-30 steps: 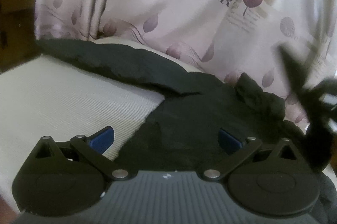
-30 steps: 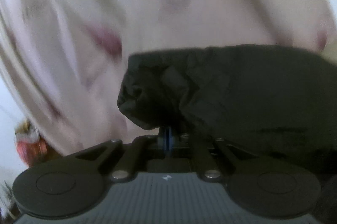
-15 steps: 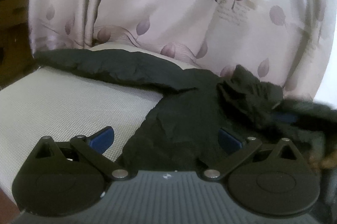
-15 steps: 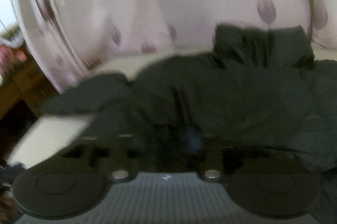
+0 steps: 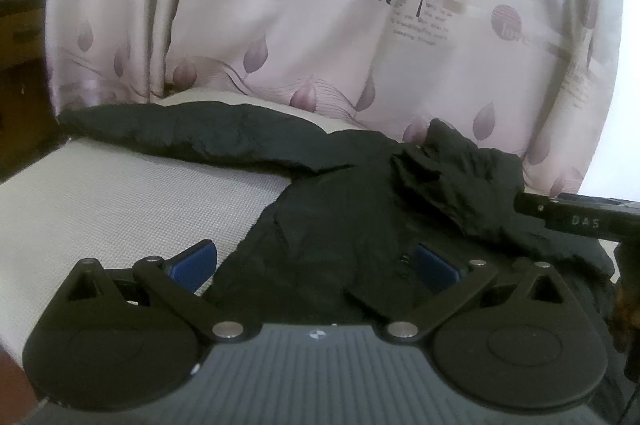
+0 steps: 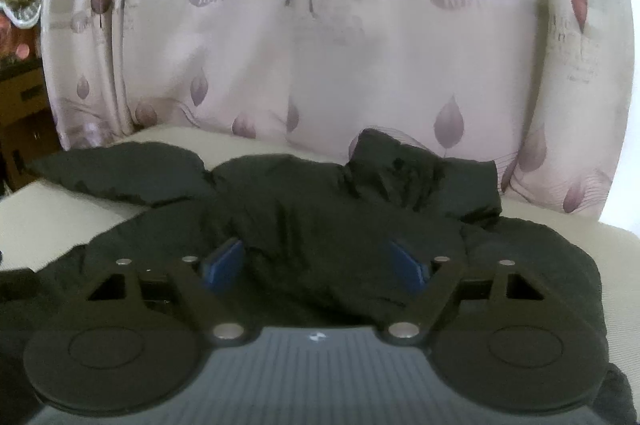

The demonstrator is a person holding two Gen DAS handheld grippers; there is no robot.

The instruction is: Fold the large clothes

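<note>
Left wrist view: left tongs (image 5: 316,267) spread wide, blue pads (image 5: 194,259) apart, nothing pinched. Black jacket (image 5: 340,225) lies flat on the pale woven bed surface (image 5: 120,201), one sleeve (image 5: 192,131) stretched out to the left, collar bunched toward the leaf-print curtain (image 5: 320,25). Part of the right tongs (image 5: 580,221) enters at right edge.

Right wrist view: right tongs (image 6: 316,261) have just been opening; now spread, jacket fabric (image 6: 320,209) lying between the pads, not gripped.
</note>
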